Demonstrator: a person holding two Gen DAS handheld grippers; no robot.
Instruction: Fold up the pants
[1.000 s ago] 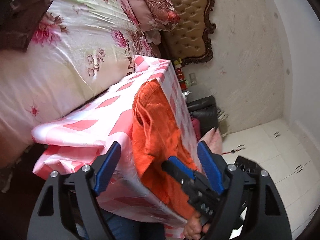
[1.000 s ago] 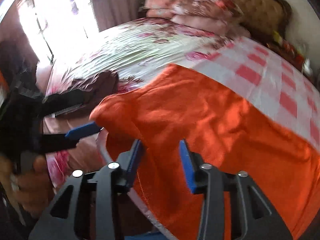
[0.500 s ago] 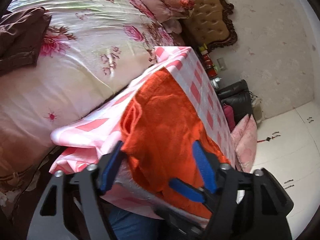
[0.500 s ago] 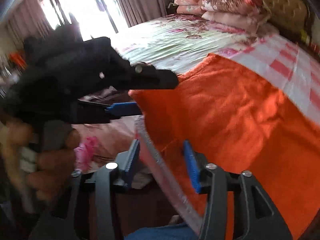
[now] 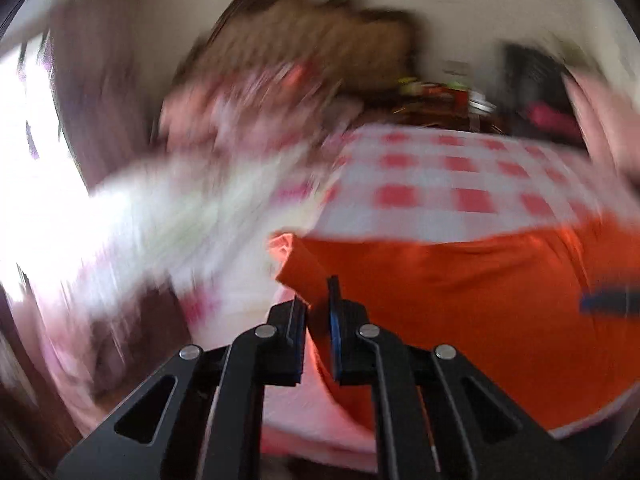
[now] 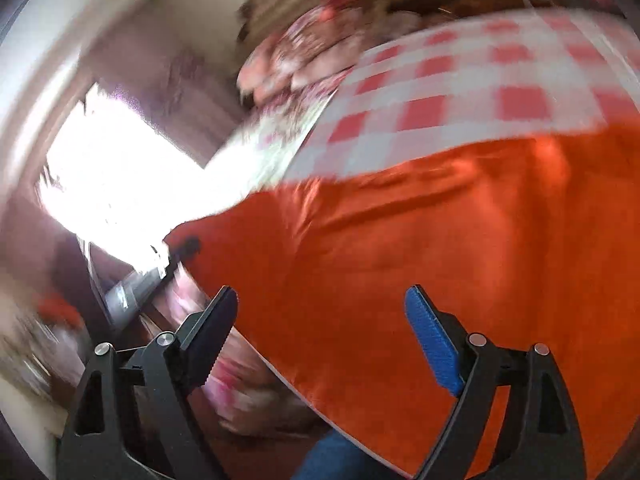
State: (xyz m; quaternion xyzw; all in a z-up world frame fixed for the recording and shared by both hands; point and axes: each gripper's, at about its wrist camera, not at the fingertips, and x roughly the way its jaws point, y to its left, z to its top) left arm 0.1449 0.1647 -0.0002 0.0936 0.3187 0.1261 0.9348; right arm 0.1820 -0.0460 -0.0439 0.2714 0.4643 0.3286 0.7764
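The orange pants lie across the near part of a table with a red-and-white checked cloth. My left gripper is shut on the left corner of the pants, with the cloth pinched between its blue pads. My right gripper is open wide, hovering just over the orange pants near their front left edge, nothing between its fingers. A blue fingertip of the right gripper shows at the right edge of the left wrist view. Both views are motion-blurred.
A bed with a floral cover lies left of the table, with pillows and a tufted headboard behind. A bright window is at the left. Clutter stands beyond the table's far edge.
My left gripper swung round and closed on the pants' corner; it was open before. My right gripper opened wider and moved over the pants. Both cameras turned sharply.
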